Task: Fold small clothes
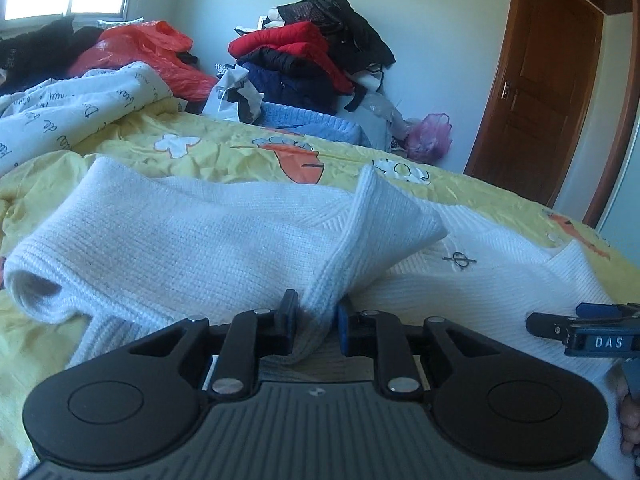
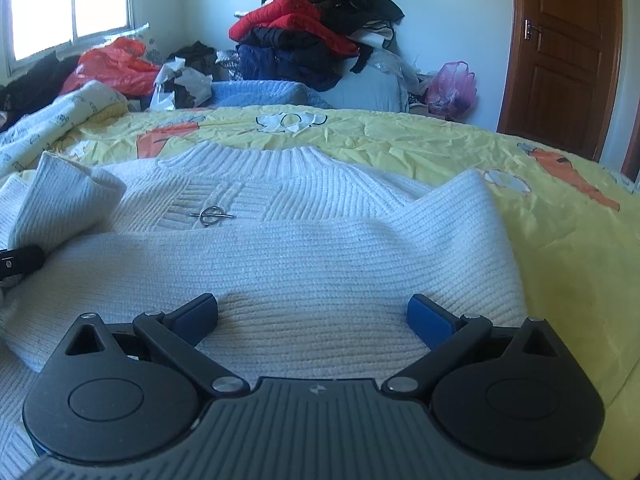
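**Sleeve coming across the chest**

Down at the near edge of the bed, the left gripper [image 1: 316, 322] is pinching a fold of the white sweater's sleeve [image 1: 224, 232], its blue pads nearly together with the knit bunched between them. Just beside it, the right gripper [image 2: 312, 316] is hovering over the white sweater [image 2: 280, 248] with jaws standing wide and nothing between them.

That sweater is lying spread on the yellow bedspread [image 2: 440, 136], collar pointing away, a small metal pin [image 2: 212, 216] sitting on its chest. By my reading, this is the sleeve-fold step: one sleeve is lying across the body already, the other is being carried in. The next move is calling for a clean lay-down of that cuff, flat and square, then a release.

Room is looking generous on the door side, where bare bedspread is running out to the edge. Further back, a printed quilt [image 1: 68, 112] is crowding the window side, and a pile of jackets [image 2: 312, 40] is stacking up against the far wall.
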Motion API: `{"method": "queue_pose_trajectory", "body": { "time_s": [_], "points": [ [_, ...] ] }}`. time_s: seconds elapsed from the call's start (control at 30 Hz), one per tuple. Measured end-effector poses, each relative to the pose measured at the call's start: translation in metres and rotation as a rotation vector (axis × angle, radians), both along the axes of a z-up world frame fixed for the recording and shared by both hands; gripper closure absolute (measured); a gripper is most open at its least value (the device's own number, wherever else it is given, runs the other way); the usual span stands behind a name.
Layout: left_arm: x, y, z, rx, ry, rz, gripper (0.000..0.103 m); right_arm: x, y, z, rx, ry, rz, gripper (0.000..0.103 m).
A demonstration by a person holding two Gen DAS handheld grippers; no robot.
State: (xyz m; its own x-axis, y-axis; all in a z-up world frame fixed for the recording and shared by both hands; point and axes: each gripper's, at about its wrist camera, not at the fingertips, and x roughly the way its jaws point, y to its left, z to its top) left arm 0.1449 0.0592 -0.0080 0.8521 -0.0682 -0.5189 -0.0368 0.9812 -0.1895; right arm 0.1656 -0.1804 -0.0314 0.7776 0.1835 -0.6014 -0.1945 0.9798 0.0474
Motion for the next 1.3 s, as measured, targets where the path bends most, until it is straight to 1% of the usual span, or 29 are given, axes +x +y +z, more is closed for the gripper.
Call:
{"method": "queue_pose_trajectory", "body": {
  "time_s": [0.03,0.07,0.1,0.13,0.17,0.2,0.27,0.3,0.33,0.37,0.43,0.47,0.5,0.53,0.57,0.6,0.67,0.73,0.77,0.8,0.83,0.87,0.97,1.13,1.3],
  "points": [
    [-0.003,-0.001,0.001,-0.002,-0.005,-0.005,0.080,0.002,0.002,0.005,0.011,0.011,-0.011,0.004],
    [-0.007,-0.002,0.002,-0.009,-0.014,-0.020,0.071,0.003,0.004,0.012,0.060,0.027,-0.016,0.004],
    [-0.008,-0.002,0.002,-0.019,-0.021,-0.043,0.064,0.005,0.006,0.021,0.154,0.047,0.000,0.004],
    [-0.009,-0.002,0.003,-0.032,-0.030,-0.084,0.041,0.007,0.007,0.027,0.253,0.073,0.019,0.004],
    [-0.011,-0.003,0.004,-0.039,-0.040,-0.119,0.021,0.011,0.008,0.032,0.363,0.115,0.040,0.003],
    [-0.013,-0.005,0.005,-0.034,-0.053,-0.136,0.017,0.017,0.010,0.033,0.470,0.173,0.061,0.002],
    [-0.013,-0.007,0.005,-0.018,-0.045,-0.134,0.017,0.034,0.019,0.025,0.681,0.336,0.103,0.004],
    [-0.013,-0.006,0.005,-0.027,-0.043,-0.134,0.017,0.043,0.024,0.018,0.755,0.419,0.102,0.005],
    [-0.014,-0.003,0.004,-0.052,-0.049,-0.134,0.017,0.048,0.029,0.013,0.782,0.461,0.083,0.004],
    [-0.015,0.001,0.004,-0.074,-0.052,-0.134,0.017,0.051,0.033,0.011,0.785,0.470,0.063,0.004],
    [-0.015,0.007,0.004,-0.119,-0.057,-0.131,0.017,0.054,0.041,0.012,0.781,0.465,0.066,0.004],
    [-0.017,0.010,0.004,-0.137,-0.065,-0.125,0.017,0.055,0.044,0.012,0.779,0.469,0.071,0.007],
    [-0.018,0.012,0.004,-0.153,-0.072,-0.117,0.017,0.055,0.047,0.014,0.776,0.473,0.080,0.015],
    [-0.019,0.016,0.005,-0.175,-0.081,-0.104,0.017,0.056,0.050,0.015,0.776,0.482,0.099,0.020],
    [-0.021,0.019,0.004,-0.195,-0.089,-0.087,0.016,0.057,0.054,0.016,0.779,0.491,0.121,0.030],
    [-0.022,0.022,0.004,-0.209,-0.096,-0.072,0.016,0.057,0.058,0.017,0.766,0.497,0.131,0.036],
    [-0.024,0.026,0.003,-0.233,-0.110,-0.029,0.016,0.059,0.066,0.019,0.716,0.491,0.145,0.037],
    [-0.026,0.028,0.003,-0.238,-0.116,-0.005,0.015,0.059,0.074,0.016,0.687,0.478,0.150,0.038],
    [-0.026,0.027,0.003,-0.235,-0.118,-0.003,0.014,0.058,0.073,0.015,0.685,0.469,0.147,0.050],
    [-0.026,0.027,0.004,-0.231,-0.118,-0.003,0.013,0.058,0.075,0.015,0.669,0.460,0.140,0.077],
    [-0.026,0.026,0.004,-0.225,-0.119,0.000,0.013,0.059,0.077,0.015,0.640,0.458,0.135,0.093],
    [-0.026,0.026,0.004,-0.220,-0.120,0.004,0.012,0.060,0.077,0.013,0.631,0.463,0.138,0.091],
    [-0.027,0.027,0.004,-0.223,-0.125,0.016,0.011,0.056,0.075,0.014,0.619,0.421,0.161,0.091],
    [-0.026,0.029,0.003,-0.223,-0.121,0.032,0.010,0.056,0.063,0.021,0.624,0.392,0.186,0.092],
    [-0.028,0.026,0.004,-0.201,-0.129,0.042,0.006,0.059,0.038,0.027,0.597,0.354,0.161,0.092]
  ]
}}
